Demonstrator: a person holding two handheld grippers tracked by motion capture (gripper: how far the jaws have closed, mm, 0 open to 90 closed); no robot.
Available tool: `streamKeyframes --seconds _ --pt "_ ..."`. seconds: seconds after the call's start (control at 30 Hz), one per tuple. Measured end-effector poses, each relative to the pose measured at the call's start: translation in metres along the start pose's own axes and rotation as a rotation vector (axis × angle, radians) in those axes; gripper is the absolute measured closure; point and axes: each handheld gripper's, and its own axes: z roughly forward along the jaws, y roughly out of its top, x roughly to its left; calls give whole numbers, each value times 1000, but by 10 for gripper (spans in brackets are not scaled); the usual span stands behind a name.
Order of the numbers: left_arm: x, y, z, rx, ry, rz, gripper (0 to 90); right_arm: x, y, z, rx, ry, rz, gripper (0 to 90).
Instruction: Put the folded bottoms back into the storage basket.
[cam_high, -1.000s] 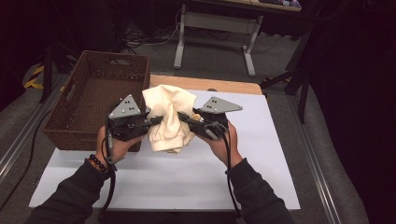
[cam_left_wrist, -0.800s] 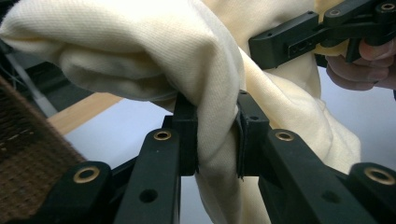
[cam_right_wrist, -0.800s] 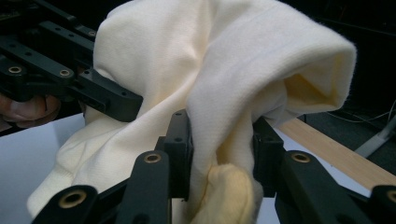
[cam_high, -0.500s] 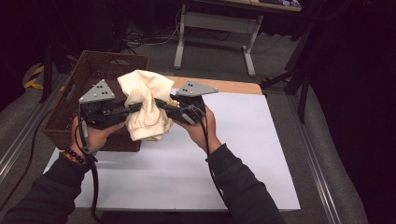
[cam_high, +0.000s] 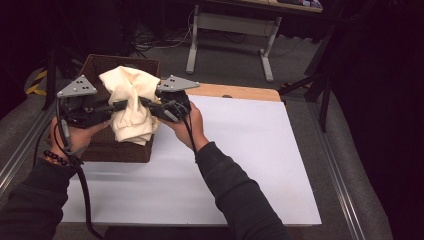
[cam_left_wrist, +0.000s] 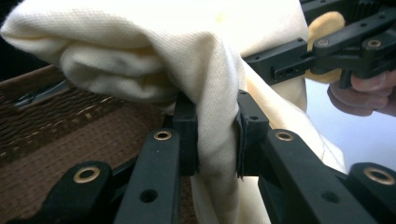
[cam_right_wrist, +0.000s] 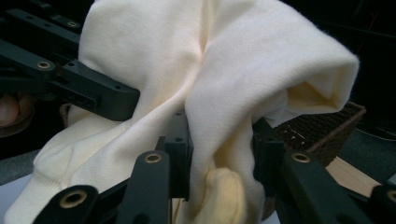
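Observation:
A bunched cream cloth (cam_high: 131, 105) hangs in the air between my two grippers, over the near right part of a brown wicker basket (cam_high: 102, 147). My left gripper (cam_high: 117, 106) grips it from the left and my right gripper (cam_high: 145, 103) from the right. In the left gripper view the jaws pinch a thick fold of the cloth (cam_left_wrist: 217, 135), with the basket (cam_left_wrist: 60, 140) below. The right gripper view has its jaws closed on another fold of the cloth (cam_right_wrist: 219, 135), and the left gripper's black jaw (cam_right_wrist: 93, 93) presses in at the left.
The basket stands at the table's far left, on a white sheet (cam_high: 250, 150) over a wooden tabletop (cam_high: 240, 92). A metal rail (cam_high: 20, 150) runs along the table's left side. Desk legs (cam_high: 267, 55) and cables stand on the floor beyond.
Both grippers have carried the cloth to the left and a little up, from over the white sheet to above the basket's near right part. Both grips are unchanged.

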Motion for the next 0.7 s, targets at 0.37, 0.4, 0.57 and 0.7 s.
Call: streamKeyframes --seconds 0.37,0.4,0.57,0.7 --pt "39 -1 -10 73 67 0 752 6 5 53 -5 15 46 667" --pt "42 -2 -9 74 69 -2 752 6 4 57 -3 16 52 667" --pt "51 -10 2 99 61 -18 766 2 -6 73 26 7 68 666" --pt "55 -16 11 112 59 -29 767 -3 -14 80 45 -1 83 666"
